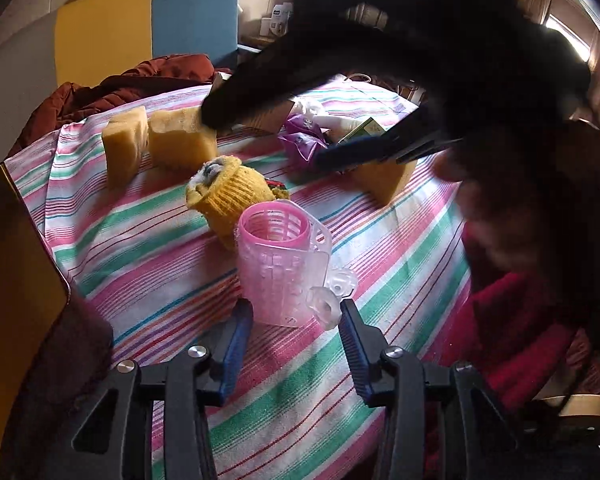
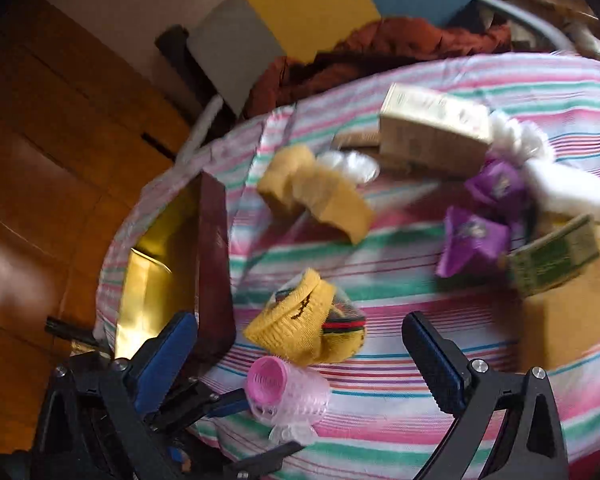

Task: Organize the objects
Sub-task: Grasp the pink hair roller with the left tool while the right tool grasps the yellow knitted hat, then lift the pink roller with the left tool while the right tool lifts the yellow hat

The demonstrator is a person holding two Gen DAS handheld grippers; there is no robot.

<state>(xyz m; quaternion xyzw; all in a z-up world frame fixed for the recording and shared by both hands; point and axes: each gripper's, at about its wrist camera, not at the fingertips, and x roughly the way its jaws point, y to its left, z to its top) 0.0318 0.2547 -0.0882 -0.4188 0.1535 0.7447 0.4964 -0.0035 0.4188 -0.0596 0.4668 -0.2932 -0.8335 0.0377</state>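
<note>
a striped tablecloth, a rust-red jacket behind it, yellow, blue and grey panels, wooden floor.

We are seeing the hair roller lying on the tablecloth, the knit sock just behind it, two sponges farther back.

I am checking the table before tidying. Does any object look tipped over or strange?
Yes. The pink hair roller lies on its side on the striped cloth, beside the yellow knitted sock, which is crumpled in a bunch.
</note>
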